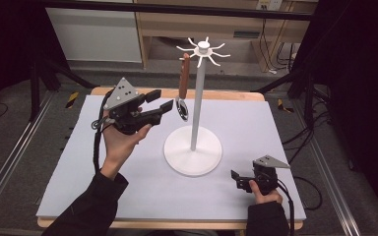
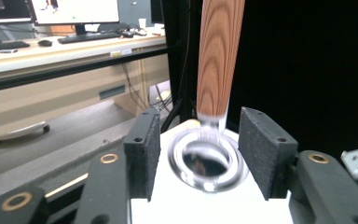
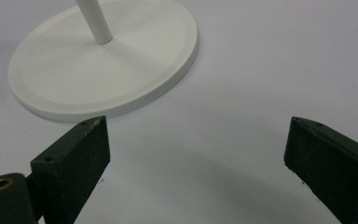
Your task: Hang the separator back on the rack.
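A spoon with a wooden handle (image 1: 183, 78) hangs from a hook at the top of a white stand (image 1: 197, 98), its shiny bowl (image 1: 181, 109) pointing down. My left gripper (image 1: 161, 101) is held up in the air just left of the bowl, open. In the left gripper view the spoon (image 2: 214, 70) hangs straight ahead. Its blurred bowl (image 2: 207, 161) sits in line with the gap between the jaws of the left gripper (image 2: 198, 149), and neither pad touches it. My right gripper (image 1: 236, 179) rests low on the table, right of the stand's round base (image 1: 193, 150), open and empty.
The table has a pale grey mat (image 1: 128, 187) over it, edged in wood. In the right gripper view the stand's base (image 3: 102, 70) lies just ahead of the open right gripper (image 3: 196, 154). A shelf unit (image 1: 236, 24), dark frame bars and floor cables surround the table.
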The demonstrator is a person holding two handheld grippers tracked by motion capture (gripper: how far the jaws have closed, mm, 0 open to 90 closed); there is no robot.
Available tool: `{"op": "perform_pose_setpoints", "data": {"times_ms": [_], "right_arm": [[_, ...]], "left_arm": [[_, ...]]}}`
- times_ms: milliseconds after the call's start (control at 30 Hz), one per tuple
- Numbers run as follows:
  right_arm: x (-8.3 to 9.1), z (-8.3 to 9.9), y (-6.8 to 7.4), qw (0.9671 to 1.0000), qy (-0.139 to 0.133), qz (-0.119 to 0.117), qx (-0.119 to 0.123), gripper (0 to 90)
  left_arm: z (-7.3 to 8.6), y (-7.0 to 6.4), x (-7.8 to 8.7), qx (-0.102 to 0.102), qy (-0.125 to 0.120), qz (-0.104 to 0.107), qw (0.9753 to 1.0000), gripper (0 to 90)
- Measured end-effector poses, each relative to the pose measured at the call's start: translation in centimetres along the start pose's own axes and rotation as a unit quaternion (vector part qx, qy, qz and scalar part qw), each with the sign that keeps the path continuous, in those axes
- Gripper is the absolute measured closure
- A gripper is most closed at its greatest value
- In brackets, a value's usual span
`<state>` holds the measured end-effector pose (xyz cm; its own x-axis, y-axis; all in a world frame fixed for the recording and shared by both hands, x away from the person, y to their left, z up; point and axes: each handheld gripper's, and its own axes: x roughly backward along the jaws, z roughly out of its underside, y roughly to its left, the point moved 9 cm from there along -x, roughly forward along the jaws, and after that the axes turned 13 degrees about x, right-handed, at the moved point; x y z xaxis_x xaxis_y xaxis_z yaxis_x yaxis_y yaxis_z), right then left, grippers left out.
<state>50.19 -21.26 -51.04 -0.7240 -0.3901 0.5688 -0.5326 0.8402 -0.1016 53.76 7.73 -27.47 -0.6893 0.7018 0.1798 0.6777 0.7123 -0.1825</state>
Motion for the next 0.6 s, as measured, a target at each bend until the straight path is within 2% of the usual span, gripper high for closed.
{"op": "perform_pose_setpoints", "data": {"times_ms": [100, 300, 433, 533, 567, 600], "right_arm": [[0.0, 0.0, 0.0, 1.0, 0.0, 0.002, 0.0, 7.3], [0.0, 0.1, -0.1, 1.0, 0.0, 0.003, 0.002, 7.4], [0.0, 0.2, 0.0, 1.0, 0.003, 0.002, 0.001, 7.3], [0.0, 0.2, 0.0, 1.0, 0.003, 0.002, -0.002, 7.3], [0.0, 0.2, 0.0, 1.0, 0.003, 0.003, -0.002, 7.3], [0.0, 0.2, 0.0, 1.0, 0.003, 0.003, -0.002, 7.3]], "left_arm": [[1.1, 0.6, 0.6, 0.004, 0.01, 0.001, 0.9999, 44.9], [3.5, 2.1, 1.7, 0.005, 0.029, -0.016, 0.9994, 41.5], [5.7, 3.1, 2.6, 0.013, 0.048, -0.028, 0.9984, 40.4], [7.3, 4.0, 3.1, 0.011, 0.063, -0.036, 0.9973, 39.8], [8.4, 4.5, 3.5, 0.013, 0.074, -0.04, 0.9964, 39.4], [8.4, 4.5, 3.5, 0.013, 0.074, -0.04, 0.9964, 39.2]]}}
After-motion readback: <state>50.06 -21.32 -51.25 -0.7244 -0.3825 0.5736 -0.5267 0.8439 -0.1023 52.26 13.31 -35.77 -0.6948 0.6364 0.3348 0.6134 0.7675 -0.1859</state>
